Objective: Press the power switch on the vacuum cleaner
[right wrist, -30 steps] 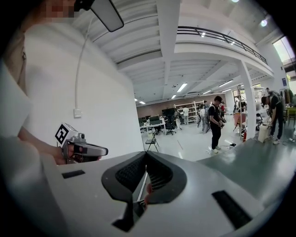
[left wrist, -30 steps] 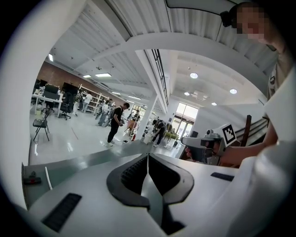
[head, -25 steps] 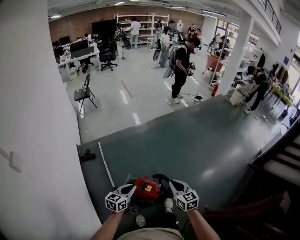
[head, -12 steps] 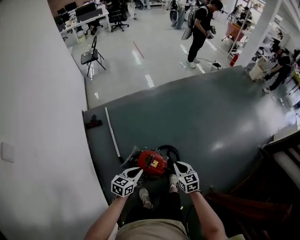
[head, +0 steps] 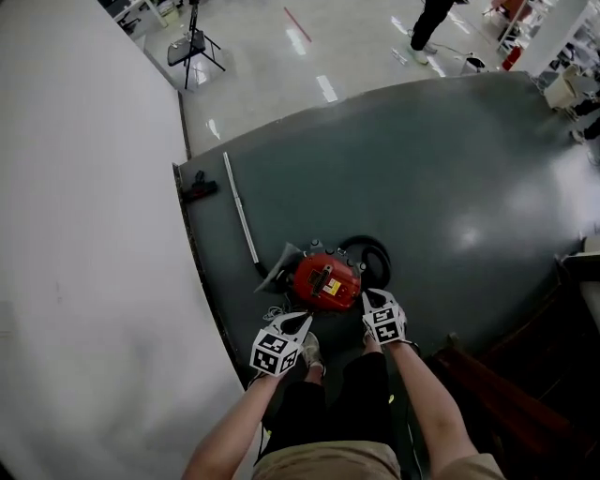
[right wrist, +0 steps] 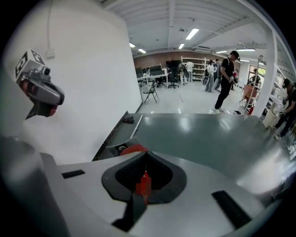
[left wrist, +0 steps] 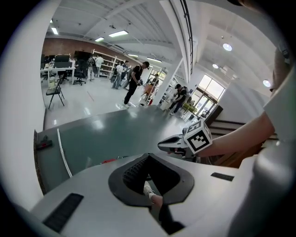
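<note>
A dark green stretch of floor (head: pixel 450 169) is seen from steeply above. It is bounded on the left by a plain white wall (head: pixel 84 234) and at the top by glossy pale flooring (head: pixel 356 47), where a black folding chair (head: pixel 195 45) is set and the legs of a standing person (head: pixel 429 23) are caught at the frame's edge. In the gripper views the room is shown as a wide open hall with ceiling strip lights, a brick back wall and several people at work; dark stairs (left wrist: pixel 236 127) are visible to the right. On the green floor a white tube (head: pixel 241 217) is laid out straight, with a small black nozzle (head: pixel 199 190) apart from it near the wall. The red vacuum cleaner (head: pixel 326 281) is placed on the floor just ahead of the wearer's feet, with a black hose (head: pixel 373 258) coiled against its far right side.

Both bare forearms (head: pixel 422 403) are extended downward and forward. The left claw (head: pixel 306 322) is held just short of the vacuum cleaner's near left edge, above a pale shoe (head: pixel 310 352). The right claw (head: pixel 367 295) is held at the machine's near right corner — whether contact is made cannot be told. Each claw is clenched, tips met, with nothing gripped between them — only the shoe and the red body are glimpsed through the openings behind the tips.
</note>
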`<move>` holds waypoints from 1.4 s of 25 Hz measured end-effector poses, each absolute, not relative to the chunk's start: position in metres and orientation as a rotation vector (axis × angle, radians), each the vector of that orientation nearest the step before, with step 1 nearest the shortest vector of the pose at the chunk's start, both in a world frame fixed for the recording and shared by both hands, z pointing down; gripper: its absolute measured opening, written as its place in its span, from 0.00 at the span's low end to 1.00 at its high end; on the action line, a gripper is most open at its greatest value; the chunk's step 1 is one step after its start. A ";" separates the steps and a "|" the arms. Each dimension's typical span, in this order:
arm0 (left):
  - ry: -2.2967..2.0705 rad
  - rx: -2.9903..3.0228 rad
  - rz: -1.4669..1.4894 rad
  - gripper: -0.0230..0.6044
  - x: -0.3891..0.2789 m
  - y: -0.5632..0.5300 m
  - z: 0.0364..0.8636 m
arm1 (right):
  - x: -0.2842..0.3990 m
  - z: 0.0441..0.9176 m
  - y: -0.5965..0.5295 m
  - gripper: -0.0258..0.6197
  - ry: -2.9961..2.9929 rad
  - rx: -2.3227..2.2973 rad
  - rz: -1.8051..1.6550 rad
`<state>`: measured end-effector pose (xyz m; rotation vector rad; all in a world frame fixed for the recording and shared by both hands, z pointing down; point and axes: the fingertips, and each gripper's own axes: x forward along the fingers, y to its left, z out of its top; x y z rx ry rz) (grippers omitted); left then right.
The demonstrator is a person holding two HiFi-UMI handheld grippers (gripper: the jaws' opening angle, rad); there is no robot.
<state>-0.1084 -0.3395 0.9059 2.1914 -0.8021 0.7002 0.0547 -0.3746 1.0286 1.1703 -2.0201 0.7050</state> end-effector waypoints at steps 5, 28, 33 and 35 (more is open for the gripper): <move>-0.764 2.172 0.799 0.04 -0.100 -0.341 0.957 | 0.033 1.107 -0.368 0.06 -1.956 1.086 0.801; -0.735 2.053 0.794 0.04 -0.079 -0.354 1.058 | 0.002 1.310 -0.360 0.06 -1.698 0.856 0.824; -0.705 2.059 0.790 0.04 -0.076 -0.339 1.063 | 0.002 1.321 -0.361 0.06 -1.685 0.823 0.742; -0.691 2.071 0.800 0.04 -0.076 -0.337 1.059 | 0.004 1.323 -0.366 0.06 -1.666 0.856 0.802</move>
